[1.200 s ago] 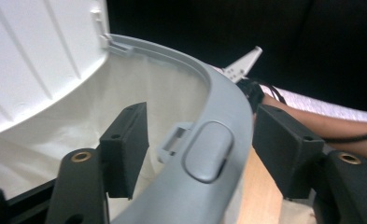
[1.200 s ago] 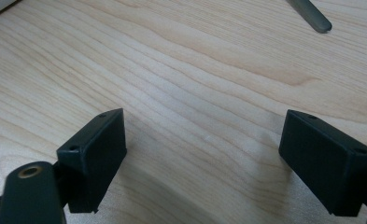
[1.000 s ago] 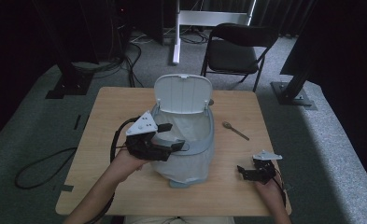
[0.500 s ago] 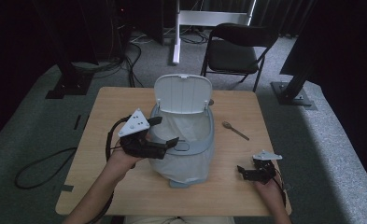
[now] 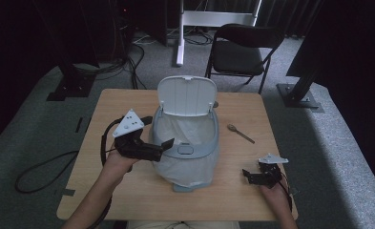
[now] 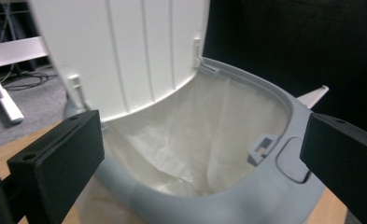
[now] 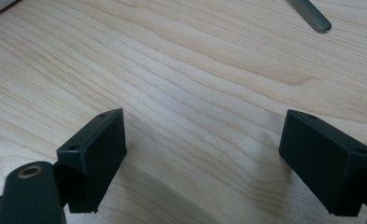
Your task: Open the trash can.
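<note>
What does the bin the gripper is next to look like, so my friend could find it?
Look at the middle of the wooden table. The bin stands there, pale grey-blue with a white bag lining it. Its white lid stands straight up, and it towers over the small spoon lying to its right.

You get a dim high view: the room behind goes nearly black, and soft light from above falls on the table (image 5: 128, 200) and the bin (image 5: 187, 143), with little glare. Your left gripper view is sharp on the bin's rim, its lid evenly lit. Your right gripper view shows crisp wood grain and soft shadows beneath the blurred near jaws.
</note>
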The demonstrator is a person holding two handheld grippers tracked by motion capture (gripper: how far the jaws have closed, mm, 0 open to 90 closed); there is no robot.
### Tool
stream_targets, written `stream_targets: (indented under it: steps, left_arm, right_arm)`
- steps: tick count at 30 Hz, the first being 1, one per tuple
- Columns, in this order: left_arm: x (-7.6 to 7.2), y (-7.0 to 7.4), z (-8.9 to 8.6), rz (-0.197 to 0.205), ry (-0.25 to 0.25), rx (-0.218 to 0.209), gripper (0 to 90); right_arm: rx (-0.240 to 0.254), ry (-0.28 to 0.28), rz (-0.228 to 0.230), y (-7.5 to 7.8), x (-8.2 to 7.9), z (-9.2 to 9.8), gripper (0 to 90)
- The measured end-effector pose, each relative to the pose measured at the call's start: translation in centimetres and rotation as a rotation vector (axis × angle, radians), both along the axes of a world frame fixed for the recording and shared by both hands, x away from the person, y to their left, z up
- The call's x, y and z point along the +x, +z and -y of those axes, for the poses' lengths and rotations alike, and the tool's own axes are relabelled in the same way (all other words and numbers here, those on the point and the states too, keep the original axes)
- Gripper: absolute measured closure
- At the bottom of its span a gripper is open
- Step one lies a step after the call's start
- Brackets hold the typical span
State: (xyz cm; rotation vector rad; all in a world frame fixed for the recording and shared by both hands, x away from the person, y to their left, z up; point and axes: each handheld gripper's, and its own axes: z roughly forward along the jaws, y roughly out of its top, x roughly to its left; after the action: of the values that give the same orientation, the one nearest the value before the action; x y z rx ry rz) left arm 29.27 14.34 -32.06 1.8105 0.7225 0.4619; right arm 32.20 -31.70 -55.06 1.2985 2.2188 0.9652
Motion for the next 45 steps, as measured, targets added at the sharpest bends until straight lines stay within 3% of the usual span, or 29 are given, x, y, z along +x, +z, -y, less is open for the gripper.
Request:
stream_targets:
  steps: [3,18,25,30,35,38,45]
  left_arm:
    - [-0.1,-0.1,-0.5,0.018,0.034,0.009,0.0]
    - [0.0,-1.2,-3.1,0.016,0.119,-0.018,0.0]
    - [-0.1,-1.9,-4.1,0.025,0.159,-0.006,0.0]
    - [0.1,-3.0,-5.6,0.016,0.216,-0.011,0.0]
    - [0.4,-4.6,-6.7,0.013,0.235,0.013,0.0]
    - [0.8,-5.8,-7.4,-0.008,0.266,0.031,0.0]
    - [1.2,-8.3,-9.0,-0.055,0.320,0.016,0.0]
  right_arm:
    - [0.000,0.000,0.000,0.0,0.0,0.0,14.0]
    - [-0.001,-0.001,0.001,0.0,0.0,0.0,14.0]
    - [-0.002,-0.002,0.001,0.0,0.0,0.0,14.0]
    - [-0.001,-0.002,0.001,0.0,0.0,0.0,14.0]
    - [-0.002,-0.002,0.001,0.0,0.0,0.0,14.0]
    - [-0.001,-0.003,0.001,0.0,0.0,0.0,14.0]
    - [-0.001,-0.004,0.001,0.0,0.0,0.0,13.9]
